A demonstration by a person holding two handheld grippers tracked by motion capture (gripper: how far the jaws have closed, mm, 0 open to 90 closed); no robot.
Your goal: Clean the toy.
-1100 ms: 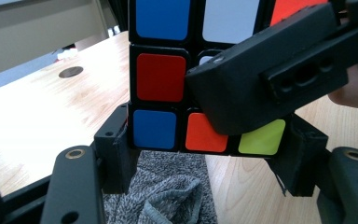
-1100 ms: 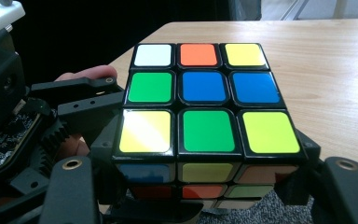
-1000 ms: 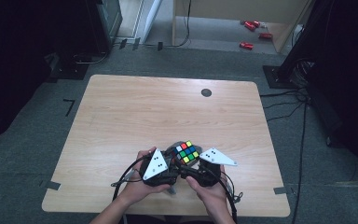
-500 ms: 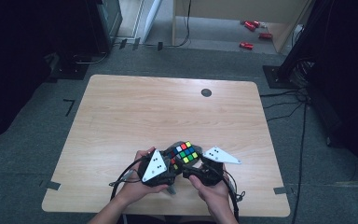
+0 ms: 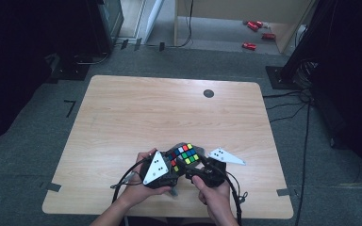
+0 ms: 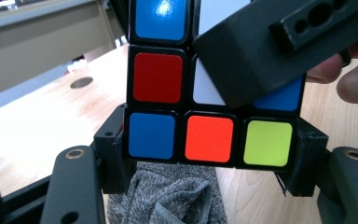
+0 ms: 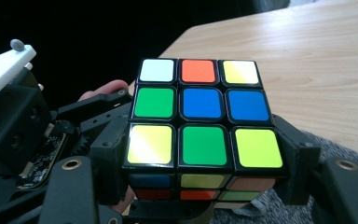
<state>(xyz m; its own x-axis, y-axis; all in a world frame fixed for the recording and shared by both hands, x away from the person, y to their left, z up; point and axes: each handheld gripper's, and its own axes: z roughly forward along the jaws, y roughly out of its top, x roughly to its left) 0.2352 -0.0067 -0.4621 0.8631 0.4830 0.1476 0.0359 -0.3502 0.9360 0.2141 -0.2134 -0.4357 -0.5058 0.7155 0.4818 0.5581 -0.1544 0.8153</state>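
A Rubik's cube is held just above the table's near edge, between both grippers. My left gripper is shut on the cube; its jaws press on both ends of the lowest row of blue, orange and yellow-green tiles. My right gripper is shut on the cube too, with its jaws clamping the near row of yellow, green and yellow tiles. In the high view the left gripper and right gripper meet at the cube from either side. The right gripper's black body hides part of the cube in the left gripper view.
A grey knitted cloth lies on the wooden table under the cube. A black round mark sits near the table's far edge. Cables trail from both grippers over the front edge. Red items lie on the floor beyond.
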